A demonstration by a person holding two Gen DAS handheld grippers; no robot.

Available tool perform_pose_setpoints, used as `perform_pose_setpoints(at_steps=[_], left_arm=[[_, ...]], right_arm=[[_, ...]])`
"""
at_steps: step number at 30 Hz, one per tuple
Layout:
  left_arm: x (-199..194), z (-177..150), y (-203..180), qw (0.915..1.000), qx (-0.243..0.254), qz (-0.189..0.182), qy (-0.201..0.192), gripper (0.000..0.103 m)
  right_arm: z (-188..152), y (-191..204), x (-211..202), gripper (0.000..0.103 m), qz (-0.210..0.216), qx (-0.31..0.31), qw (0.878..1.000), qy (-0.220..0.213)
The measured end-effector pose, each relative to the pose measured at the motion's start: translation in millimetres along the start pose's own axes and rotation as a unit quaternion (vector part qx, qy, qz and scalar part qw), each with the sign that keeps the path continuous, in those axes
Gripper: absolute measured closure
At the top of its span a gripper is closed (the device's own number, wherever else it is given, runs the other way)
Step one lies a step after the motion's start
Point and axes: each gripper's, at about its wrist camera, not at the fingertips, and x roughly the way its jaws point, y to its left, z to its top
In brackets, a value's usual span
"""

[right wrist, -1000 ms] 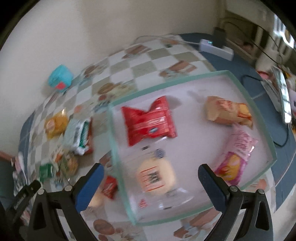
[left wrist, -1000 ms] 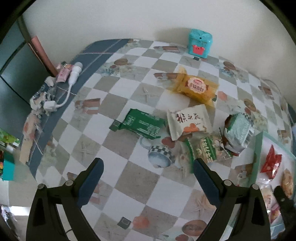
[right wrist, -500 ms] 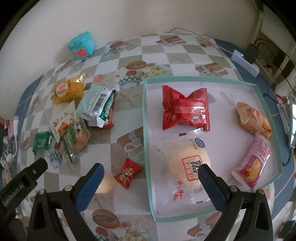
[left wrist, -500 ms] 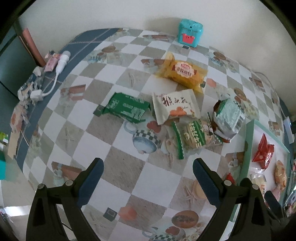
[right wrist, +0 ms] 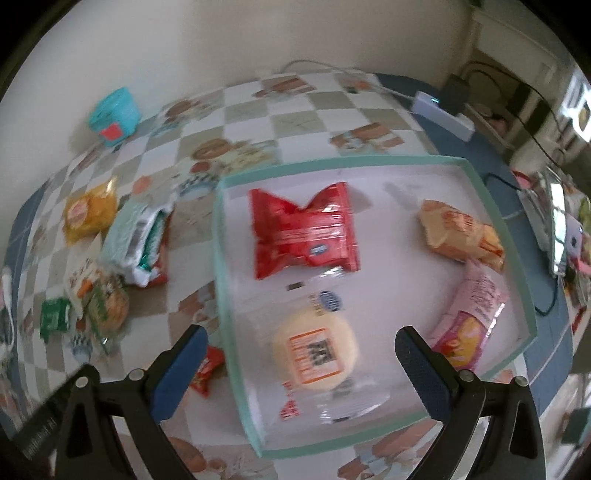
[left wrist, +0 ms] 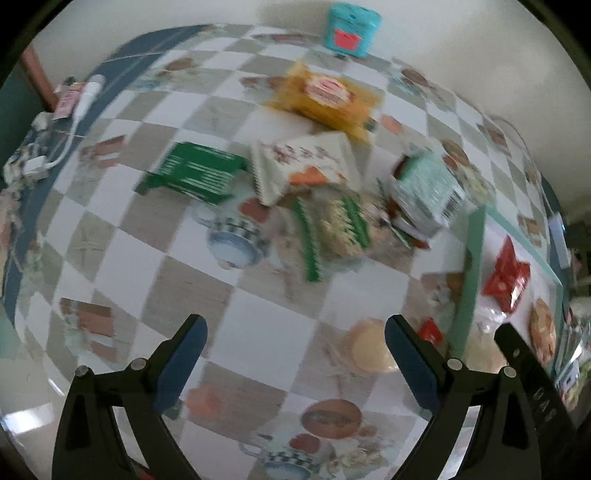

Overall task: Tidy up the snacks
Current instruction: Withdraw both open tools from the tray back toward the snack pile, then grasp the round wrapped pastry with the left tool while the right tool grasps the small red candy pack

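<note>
A mint-rimmed white tray [right wrist: 221, 258] holds a red packet [right wrist: 301, 232], a clear-wrapped round bun [right wrist: 316, 350], an orange packet [right wrist: 460, 234] and a pink packet [right wrist: 469, 317]. My right gripper [right wrist: 301, 365] is open and empty above the bun. Loose snacks lie on the checkered cloth: a yellow packet [left wrist: 325, 96], a green packet [left wrist: 195, 173], a cream packet [left wrist: 306, 166], a green-striped cracker packet [left wrist: 332, 229], a mint packet [left wrist: 424, 188], a round bun [left wrist: 369, 347] and a small red packet [left wrist: 430, 330]. My left gripper [left wrist: 293, 354] is open and empty, just left of that bun.
A teal box [left wrist: 351, 31] stands by the back wall. A white cable and small items [left wrist: 70, 110] lie at the left edge. A white power strip [right wrist: 443, 114] and cables lie right of the tray. The tray's rim [left wrist: 471, 280] also shows in the left wrist view.
My left gripper has moved forward and right toward the snack pile and the round bun. My right gripper has swung back over the tray, above the wrapped bun. Both stayed open.
</note>
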Motion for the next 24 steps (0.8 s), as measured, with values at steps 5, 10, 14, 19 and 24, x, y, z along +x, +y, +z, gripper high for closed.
perform_pose_setpoints(at_steps=[5,10,14,19,24], left_arm=[[8.0,-3.5,-18.5,0.9995,0.027,-0.004,0.017,0.006],[12.0,-8.4,-37.0,0.9981,0.056,-0.01,0.025,0.007],[17.2,-12.4,-53.0,0.9962,0.081,-0.01,0.031,0.021],[24.9,-15.8,-66.7,0.9942,0.099,-0.009,0.041,0.046],[28.6,-17.9,-78.2,0.9931,0.108,-0.015,0.044,0.064]], right_arm=[[4.4,-17.6,1.7,0.0,-0.006,0.039,0.999,0.003],[5.4,-22.4,2.6,0.0,-0.004,0.051,0.999,0.006],[5.4,-21.7,3.2,0.0,-0.004,0.049,0.999,0.008],[4.8,-20.8,3.3,0.0,-0.004,0.047,0.999,0.008],[4.8,-20.7,2.9,0.0,-0.004,0.048,0.999,0.008]])
